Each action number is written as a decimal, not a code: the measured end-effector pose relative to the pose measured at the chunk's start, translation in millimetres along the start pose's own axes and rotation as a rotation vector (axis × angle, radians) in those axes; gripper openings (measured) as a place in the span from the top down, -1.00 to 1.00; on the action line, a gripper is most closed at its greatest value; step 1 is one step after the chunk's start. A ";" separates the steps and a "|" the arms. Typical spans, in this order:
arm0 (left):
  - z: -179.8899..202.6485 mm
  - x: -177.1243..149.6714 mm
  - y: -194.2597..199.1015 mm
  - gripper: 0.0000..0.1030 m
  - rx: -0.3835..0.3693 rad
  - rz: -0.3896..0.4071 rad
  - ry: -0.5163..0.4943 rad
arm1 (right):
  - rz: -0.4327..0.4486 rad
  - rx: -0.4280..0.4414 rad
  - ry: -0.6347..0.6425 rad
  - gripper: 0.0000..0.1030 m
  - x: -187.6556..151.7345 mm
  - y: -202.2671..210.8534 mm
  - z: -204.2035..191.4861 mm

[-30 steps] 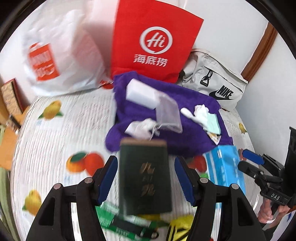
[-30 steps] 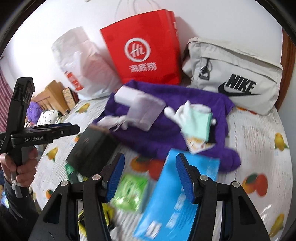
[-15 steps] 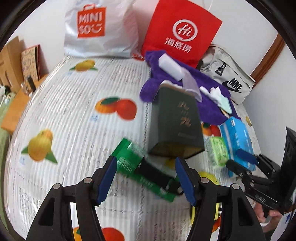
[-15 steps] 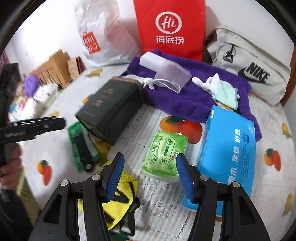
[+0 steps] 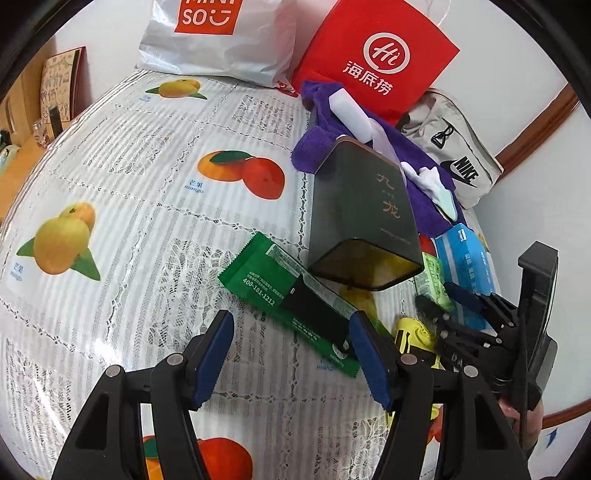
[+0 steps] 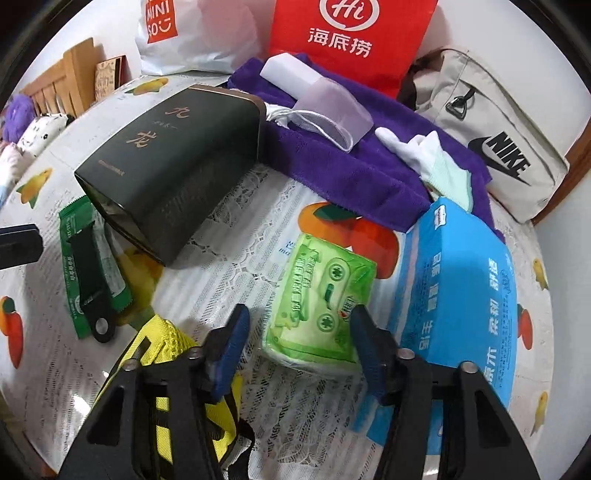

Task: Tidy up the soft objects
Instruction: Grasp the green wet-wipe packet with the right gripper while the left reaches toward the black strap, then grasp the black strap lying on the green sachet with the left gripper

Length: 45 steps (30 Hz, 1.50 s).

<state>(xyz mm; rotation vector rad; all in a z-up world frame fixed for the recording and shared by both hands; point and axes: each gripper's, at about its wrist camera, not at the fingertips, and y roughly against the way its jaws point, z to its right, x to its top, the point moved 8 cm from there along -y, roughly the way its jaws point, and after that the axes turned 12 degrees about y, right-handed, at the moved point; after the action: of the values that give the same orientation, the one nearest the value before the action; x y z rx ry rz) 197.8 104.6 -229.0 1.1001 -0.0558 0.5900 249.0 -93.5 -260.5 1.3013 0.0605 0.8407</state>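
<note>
A dark green box lies open-ended on the fruit-print table, also in the right wrist view. My left gripper is open and empty above a green sachet with a black strap across it. My right gripper is open, its jaws on either side of the near end of a green tissue pack. A blue tissue pack lies right of it. A purple towel holds a white block, a clear pouch and white gloves.
A red paper bag, a white Miniso bag and a grey Nike bag stand along the wall at the back. A yellow mesh item lies under my right gripper's left arm. The tablecloth spreads leftward.
My left gripper has pulled back from the dark box toward the near side. My right gripper has moved in and down over the green tissue pack.
</note>
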 end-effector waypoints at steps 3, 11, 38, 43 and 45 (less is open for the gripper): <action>-0.5 -3.5 1.2 -0.22 0.001 -0.002 -0.008 | 0.027 0.038 -0.018 0.38 -0.8 7.7 2.5; -1.0 -16.7 4.7 -0.22 0.013 -0.005 -0.019 | 0.126 0.199 -0.126 0.43 -4.8 43.0 3.4; 31.3 -19.5 -45.5 -0.46 0.348 0.156 -0.089 | 0.181 0.259 -0.237 0.43 -136.7 94.2 20.5; 25.3 -32.2 -33.7 -0.40 0.333 0.147 -0.173 | 0.187 0.269 -0.259 0.43 -142.7 89.7 25.0; 19.5 -40.3 -25.5 -0.40 0.316 0.128 -0.201 | 0.190 0.271 -0.257 0.43 -143.7 89.7 24.2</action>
<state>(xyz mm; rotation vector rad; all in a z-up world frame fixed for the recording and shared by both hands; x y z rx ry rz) 180.5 63.0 -253.9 1.4695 -0.2142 0.6137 112.9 -193.8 -234.3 1.6810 -0.1600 0.8388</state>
